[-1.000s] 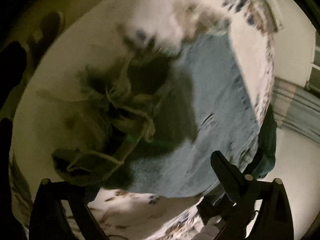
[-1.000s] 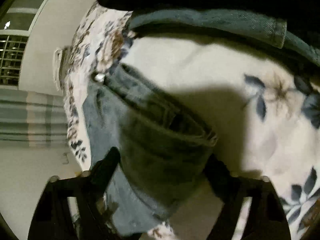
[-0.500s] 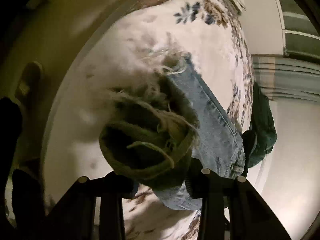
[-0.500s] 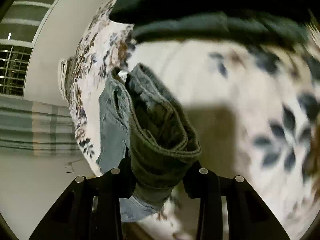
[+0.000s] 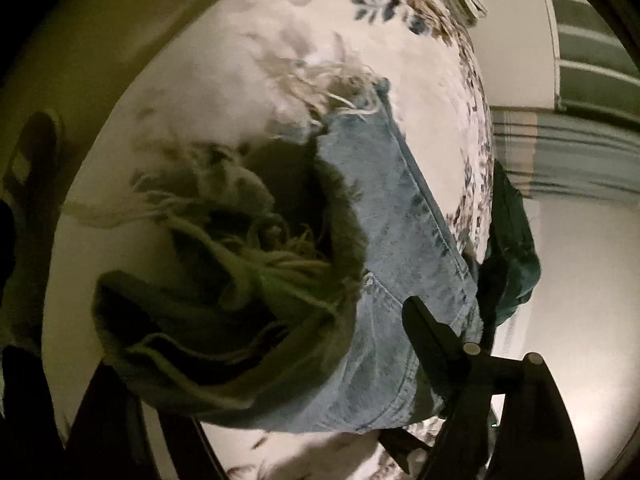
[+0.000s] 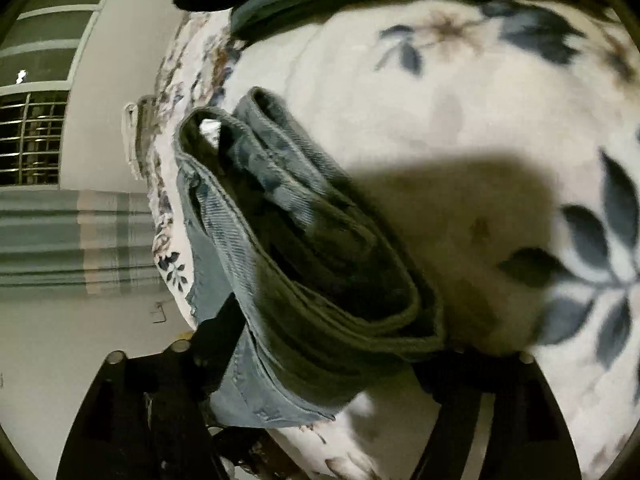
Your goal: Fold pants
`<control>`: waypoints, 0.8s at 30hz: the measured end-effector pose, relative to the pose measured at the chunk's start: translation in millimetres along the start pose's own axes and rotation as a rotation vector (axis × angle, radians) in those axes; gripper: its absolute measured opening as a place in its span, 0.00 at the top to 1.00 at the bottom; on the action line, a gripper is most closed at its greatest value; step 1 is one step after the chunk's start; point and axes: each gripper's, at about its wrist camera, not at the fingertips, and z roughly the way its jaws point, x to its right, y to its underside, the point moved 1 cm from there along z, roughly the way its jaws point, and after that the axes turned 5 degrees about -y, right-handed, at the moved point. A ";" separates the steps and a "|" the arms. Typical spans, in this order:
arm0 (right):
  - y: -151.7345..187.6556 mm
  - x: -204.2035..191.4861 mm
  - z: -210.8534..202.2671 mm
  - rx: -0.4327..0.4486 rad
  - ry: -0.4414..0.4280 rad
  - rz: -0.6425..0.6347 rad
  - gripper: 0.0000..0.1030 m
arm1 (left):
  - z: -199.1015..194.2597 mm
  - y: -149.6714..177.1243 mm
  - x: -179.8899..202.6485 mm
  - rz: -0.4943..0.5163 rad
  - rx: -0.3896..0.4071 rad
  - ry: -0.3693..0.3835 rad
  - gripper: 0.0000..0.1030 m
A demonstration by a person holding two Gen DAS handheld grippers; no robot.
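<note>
Both grippers have spread since half a second ago: the left gripper (image 5: 280,384) now stands wide around the jeans' (image 5: 404,216) frayed hems, the right gripper (image 6: 332,364) likewise around the waistband (image 6: 320,280), apparently releasing the fold on the floral bedspread (image 6: 460,120).

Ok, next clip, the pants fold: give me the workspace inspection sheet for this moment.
Surface: bed with a white floral bedspread.
Job's things: light blue jeans lying on the bedspread; frayed hem in front of the left gripper, waistband bunched between the right gripper's fingers.
Clutter: dark green garment at the bed's edge.
Grippers: left gripper wide open around the hem; right gripper open, fingers either side of the waistband.
Cables: nothing seen.
Surroundings: striped curtain, barred window, pale wall.
</note>
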 end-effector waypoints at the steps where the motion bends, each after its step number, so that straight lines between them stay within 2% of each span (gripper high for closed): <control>1: -1.5 1.2 -0.3 0.005 0.001 -0.007 0.22 | 1.3 -0.5 2.1 0.009 0.008 -0.008 0.23; 3: -2.0 0.5 0.4 0.029 0.005 -0.010 0.24 | 1.3 -1.5 6.6 0.020 0.027 -0.014 0.24; 4: -0.9 0.1 -0.9 0.048 0.013 -0.009 0.35 | 0.7 -1.8 9.1 0.025 0.038 -0.014 0.41; 5: 0.1 0.2 -2.6 0.062 0.027 -0.009 0.43 | -1.7 -1.3 10.1 0.037 0.049 -0.023 0.54; 6: 0.6 -0.1 -5.0 0.070 0.035 -0.010 0.49 | -3.6 -1.4 11.3 0.050 0.053 -0.026 0.72; 10: 7.7 -9.9 -18.0 0.113 0.045 0.005 0.60 | -12.4 -5.7 30.6 0.102 0.052 -0.019 0.72; 15: 13.2 -38.3 -48.3 0.156 0.015 0.036 0.64 | -41.3 -13.8 72.2 0.177 0.040 -0.011 0.72; 19: 12.0 -76.2 -86.2 0.188 -0.027 0.059 0.65 | -66.2 -18.9 121.8 0.255 0.015 0.006 0.72; 24: -5.0 -122.5 -150.5 0.259 -0.069 0.079 0.65 | -84.3 -23.6 211.2 0.358 -0.052 0.072 0.72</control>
